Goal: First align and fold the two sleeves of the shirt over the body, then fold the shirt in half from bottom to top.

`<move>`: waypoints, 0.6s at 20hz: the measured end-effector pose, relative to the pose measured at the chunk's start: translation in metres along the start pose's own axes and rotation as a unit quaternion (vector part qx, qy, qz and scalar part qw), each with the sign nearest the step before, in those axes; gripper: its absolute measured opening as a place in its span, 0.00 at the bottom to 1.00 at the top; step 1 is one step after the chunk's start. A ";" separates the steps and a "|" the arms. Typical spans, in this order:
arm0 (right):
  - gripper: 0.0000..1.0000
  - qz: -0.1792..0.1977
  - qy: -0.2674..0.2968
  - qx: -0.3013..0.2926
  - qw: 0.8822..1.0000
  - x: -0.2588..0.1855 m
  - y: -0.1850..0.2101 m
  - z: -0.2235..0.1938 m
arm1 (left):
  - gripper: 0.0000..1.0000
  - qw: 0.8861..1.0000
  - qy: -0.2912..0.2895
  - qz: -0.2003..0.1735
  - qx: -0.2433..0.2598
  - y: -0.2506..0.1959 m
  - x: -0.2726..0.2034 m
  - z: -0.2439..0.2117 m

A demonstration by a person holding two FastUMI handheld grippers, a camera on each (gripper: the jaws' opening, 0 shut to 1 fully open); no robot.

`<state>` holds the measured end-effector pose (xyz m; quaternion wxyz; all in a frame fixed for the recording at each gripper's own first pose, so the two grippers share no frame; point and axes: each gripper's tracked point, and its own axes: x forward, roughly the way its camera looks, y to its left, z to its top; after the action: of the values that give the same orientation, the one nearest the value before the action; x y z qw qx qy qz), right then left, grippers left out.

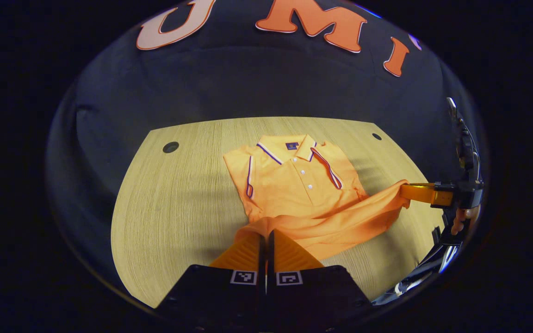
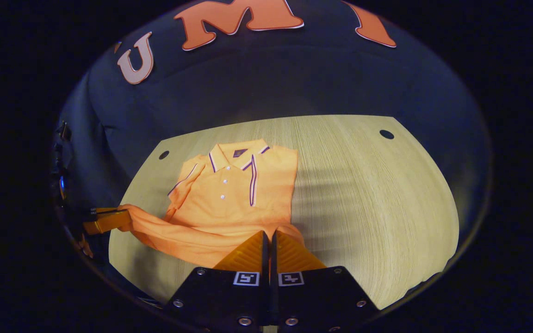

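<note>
An orange polo shirt (image 1: 294, 180) lies collar-far on the wooden table (image 1: 169, 208), both sleeves folded over its body. Its bottom hem is lifted off the table and stretched between the two grippers. My left gripper (image 1: 265, 235) is shut on the hem's left corner. In the left gripper view, the right gripper (image 1: 407, 190) pinches the other corner at the right, a hand (image 1: 463, 219) behind it. In the right gripper view the same shirt (image 2: 234, 189) shows, with my right gripper (image 2: 269, 235) shut on the hem and the left gripper (image 2: 118, 213) holding the far-left corner.
Two dark round holes (image 1: 170, 147) (image 1: 376, 136) mark the table's far corners. Bare wood extends left of the shirt in the left gripper view and right of it (image 2: 377, 199) in the right gripper view. Black cloth wall stands behind.
</note>
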<state>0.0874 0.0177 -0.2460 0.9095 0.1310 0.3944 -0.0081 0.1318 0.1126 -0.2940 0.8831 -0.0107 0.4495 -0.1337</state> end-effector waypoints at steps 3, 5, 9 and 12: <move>0.01 -0.008 0.000 -0.016 1.000 0.022 0.003 0.028 | 0.00 1.000 -0.008 -0.001 0.004 0.012 0.025 0.032; 0.01 -0.015 0.001 -0.027 1.000 0.036 0.002 0.042 | 0.01 1.000 -0.010 -0.002 0.004 0.021 0.039 0.052; 0.01 -0.024 0.014 -0.039 0.999 0.069 0.001 0.064 | 0.01 1.000 -0.009 0.001 0.005 0.039 0.078 0.082; 0.01 -0.035 0.017 -0.049 0.998 0.093 -0.004 0.083 | 0.01 1.000 -0.009 0.000 0.006 0.049 0.106 0.100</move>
<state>0.2099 0.0022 -0.2595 0.9070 0.0729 0.4144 -0.0181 0.2819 0.1240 -0.3251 0.8874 -0.0068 0.4404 -0.1365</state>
